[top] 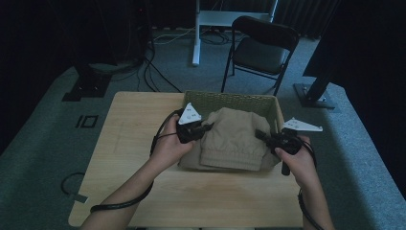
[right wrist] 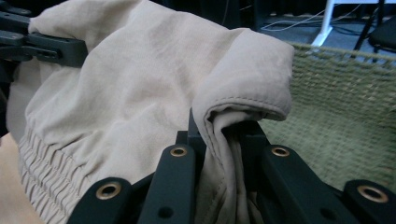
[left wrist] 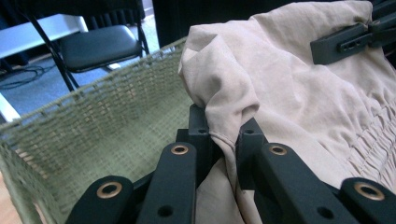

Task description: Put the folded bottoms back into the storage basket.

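Pinching garment (left wrist: 289,93) btwn both grippers

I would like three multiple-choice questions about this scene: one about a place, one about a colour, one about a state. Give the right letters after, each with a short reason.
1. Where does the woven basket stand?
A. at the table's far edge
B. on the floor
C. on the chair

2. What colour is the garment?
A. dark blue
B. beige
C. red

3. In what state is the left gripper?
A. open above the table
B. shut on nothing
C. shut on the garment

Answers:
1. A, the high view shows it on the wooden table, at the side away from the person.
2. B, the cloth is beige in every view.
3. C, a fold is pinched between its jaws; the right gripper clamps another fold.
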`<act>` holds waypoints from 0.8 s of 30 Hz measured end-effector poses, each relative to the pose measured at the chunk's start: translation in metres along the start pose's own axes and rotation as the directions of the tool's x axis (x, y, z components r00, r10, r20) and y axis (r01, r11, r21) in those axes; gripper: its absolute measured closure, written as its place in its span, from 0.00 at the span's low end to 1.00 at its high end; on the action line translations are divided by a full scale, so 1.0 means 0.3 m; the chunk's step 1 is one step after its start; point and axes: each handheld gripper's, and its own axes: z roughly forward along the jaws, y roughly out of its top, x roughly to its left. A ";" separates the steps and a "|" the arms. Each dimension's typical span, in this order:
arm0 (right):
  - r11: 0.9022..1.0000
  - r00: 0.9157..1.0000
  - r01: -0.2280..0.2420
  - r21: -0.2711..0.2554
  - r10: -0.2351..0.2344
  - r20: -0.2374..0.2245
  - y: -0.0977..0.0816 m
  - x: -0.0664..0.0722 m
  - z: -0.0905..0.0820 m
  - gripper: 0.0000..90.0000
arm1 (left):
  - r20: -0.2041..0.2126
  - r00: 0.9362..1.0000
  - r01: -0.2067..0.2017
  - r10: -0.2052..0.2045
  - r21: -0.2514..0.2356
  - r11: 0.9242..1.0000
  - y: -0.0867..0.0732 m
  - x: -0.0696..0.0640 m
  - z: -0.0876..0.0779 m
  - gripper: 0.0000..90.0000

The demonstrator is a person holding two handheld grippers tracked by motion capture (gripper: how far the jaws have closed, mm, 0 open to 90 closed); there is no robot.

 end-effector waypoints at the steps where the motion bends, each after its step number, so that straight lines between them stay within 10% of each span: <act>1: 1.000 1.000 -0.001 0.000 0.001 0.004 0.010 -0.004 0.005 0.89 | -0.002 1.000 0.000 0.000 0.002 1.000 0.007 0.008 0.005 0.92; 24: 0.999 0.996 -0.045 0.010 0.044 0.077 0.158 -0.129 0.162 0.89 | -0.057 0.998 0.028 -0.029 -0.028 0.999 0.089 0.204 0.169 0.92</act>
